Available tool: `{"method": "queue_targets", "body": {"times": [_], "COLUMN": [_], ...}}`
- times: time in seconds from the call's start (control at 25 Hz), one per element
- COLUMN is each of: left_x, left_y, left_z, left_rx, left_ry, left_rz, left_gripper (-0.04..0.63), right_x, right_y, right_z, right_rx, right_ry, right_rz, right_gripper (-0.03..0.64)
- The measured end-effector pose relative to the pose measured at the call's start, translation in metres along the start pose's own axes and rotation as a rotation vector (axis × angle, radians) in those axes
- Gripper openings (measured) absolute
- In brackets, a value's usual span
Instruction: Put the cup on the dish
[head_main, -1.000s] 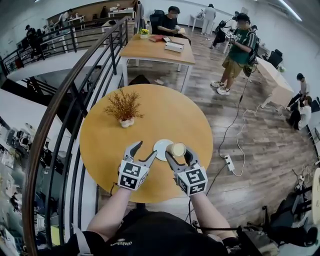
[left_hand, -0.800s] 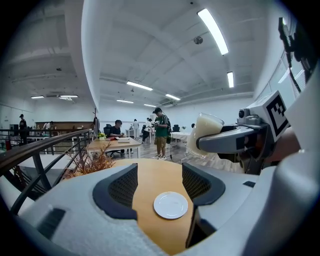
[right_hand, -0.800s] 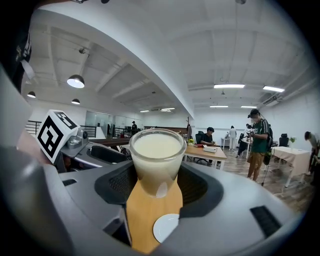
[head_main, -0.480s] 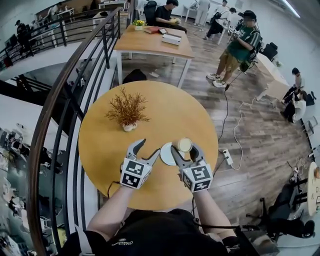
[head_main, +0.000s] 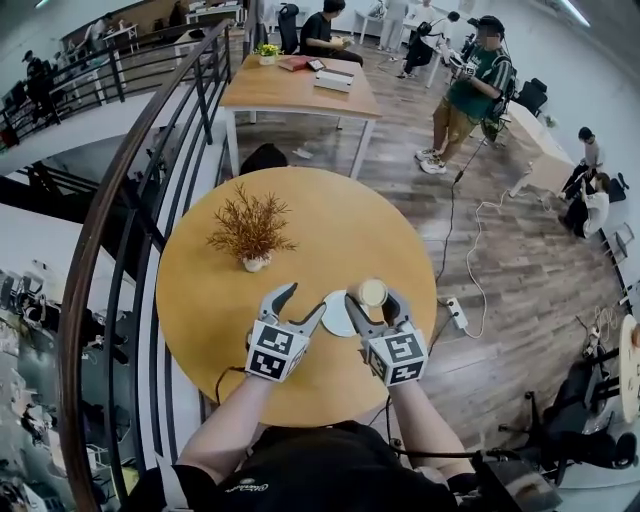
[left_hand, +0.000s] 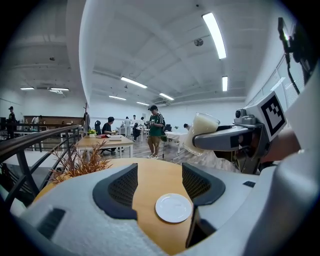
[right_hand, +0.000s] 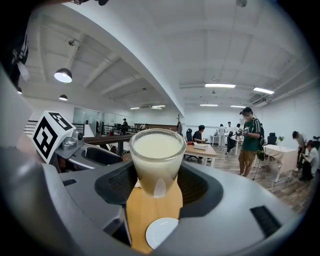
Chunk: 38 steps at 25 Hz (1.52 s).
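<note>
Your right gripper (head_main: 371, 298) grasps the cup (right_hand: 156, 159), jaws wide around its lower body. It holds the cup upright, probably so the pale filling does not spill. The cup hangs clear of the table (head_main: 205, 300), just off the dish (head_main: 333, 312) at its 3 o'clock, not yet over it. Your left gripper (head_main: 306, 298) hovers at the dish's 9 o'clock, jaws apart and empty, seemingly parked out of the way. The plant (head_main: 250, 228) stands well apart at 11 o'clock.

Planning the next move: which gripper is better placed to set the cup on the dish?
Right: the right gripper holds the cup, lifted near the dish; the left gripper is open, empty.
</note>
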<state>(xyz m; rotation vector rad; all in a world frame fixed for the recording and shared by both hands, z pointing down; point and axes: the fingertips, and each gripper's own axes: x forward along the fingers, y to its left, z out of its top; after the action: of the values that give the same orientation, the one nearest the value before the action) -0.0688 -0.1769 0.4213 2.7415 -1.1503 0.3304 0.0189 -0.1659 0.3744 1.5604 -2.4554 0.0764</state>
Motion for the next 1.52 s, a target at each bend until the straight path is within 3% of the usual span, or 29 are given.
{"method": "queue_targets", "body": {"times": [0.72,1.16,1.52], "left_x": [0.027,0.037,0.048], "left_y": [-0.017,-0.014,-0.005], "left_z": [0.010,-0.005,-0.021], "left_rx": [0.021,-0.016,-0.036], "left_ry": [0.042,0.081,0.119], "left_rz": [0.111,0.138,0.110], "left_gripper": [0.273,0.273,0.273], "right_x": [0.009,0.023,0.038], "right_y": [-0.040,-0.043,-0.039], "right_z": [0.010,-0.014,-0.031], "right_rx": [0.027,0.043,0.065], "right_ry": [-0.069,-0.020,0.027], "right_rz": [0.119,0.160,0.149], "right_gripper": [0.249,0.249,0.249]}}
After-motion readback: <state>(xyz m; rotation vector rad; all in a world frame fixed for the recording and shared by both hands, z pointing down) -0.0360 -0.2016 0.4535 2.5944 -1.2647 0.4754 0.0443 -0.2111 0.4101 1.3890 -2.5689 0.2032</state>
